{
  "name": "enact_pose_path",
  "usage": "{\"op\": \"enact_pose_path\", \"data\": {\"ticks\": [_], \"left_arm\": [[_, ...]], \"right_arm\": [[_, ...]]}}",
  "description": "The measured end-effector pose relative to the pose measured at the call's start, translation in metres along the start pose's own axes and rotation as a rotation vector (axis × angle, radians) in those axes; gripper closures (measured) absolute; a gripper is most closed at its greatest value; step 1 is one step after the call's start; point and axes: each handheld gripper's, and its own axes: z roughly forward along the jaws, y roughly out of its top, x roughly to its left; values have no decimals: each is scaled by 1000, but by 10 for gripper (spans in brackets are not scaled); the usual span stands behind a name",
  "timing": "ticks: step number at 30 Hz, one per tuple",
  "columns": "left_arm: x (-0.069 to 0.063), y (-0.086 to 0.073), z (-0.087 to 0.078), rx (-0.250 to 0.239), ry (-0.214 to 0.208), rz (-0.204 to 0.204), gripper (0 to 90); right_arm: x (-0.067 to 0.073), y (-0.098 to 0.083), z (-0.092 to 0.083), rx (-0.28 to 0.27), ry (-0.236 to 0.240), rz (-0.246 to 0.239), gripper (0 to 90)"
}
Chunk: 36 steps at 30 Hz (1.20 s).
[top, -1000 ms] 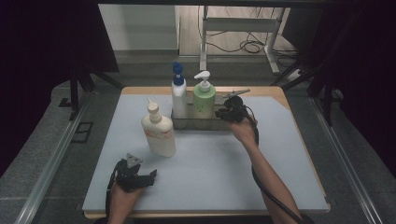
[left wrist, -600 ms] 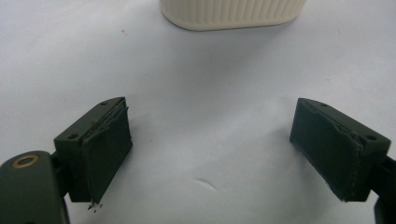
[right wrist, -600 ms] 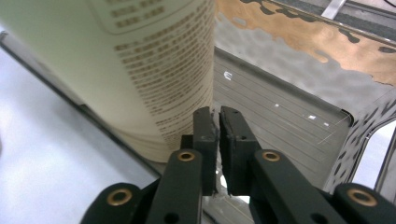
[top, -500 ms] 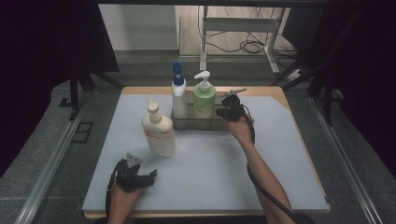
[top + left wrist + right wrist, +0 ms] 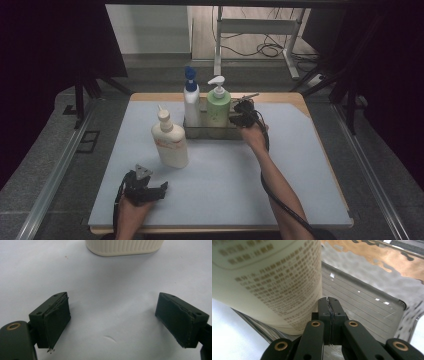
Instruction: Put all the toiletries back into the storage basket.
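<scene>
Right gripper at the tray, left gripper idle

The left gripper (image 5: pixel 159 190) rests on the mat, jaws spread and empty. The cream bottle (image 5: pixel 170 142) stands upright just beyond it. The right gripper (image 5: pixel 329 302), jaws pressed together on nothing, sits at the metal tray (image 5: pixel 235 131), the green pump bottle (image 5: pixel 218 106) immediately to its left.

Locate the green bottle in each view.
High view: green bottle in the tray, right of the white bottle, right gripper beside it.
Right gripper view: its printed side, upper left, beside the shut jaws.
Left gripper view: faces the cream bottle base instead.
Shared landmark: the tray, high and right gripper views.
</scene>
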Motion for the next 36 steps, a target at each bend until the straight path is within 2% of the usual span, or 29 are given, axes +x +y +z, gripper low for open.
{"op": "enact_pose_path", "data": {"ticks": [4, 13, 36], "left_arm": [[0, 0, 0, 1, 0, 0, 121], [0, 0, 0, 1, 0, 0, 121], [0, 0, 0, 3, 0, 2, 121]], "right_arm": [[-2, -1, 1, 2, 12, 16, 892], [-1, 0, 1, 2, 19, 17, 888], [15, 4, 8, 9, 40, -11, 888]]}}
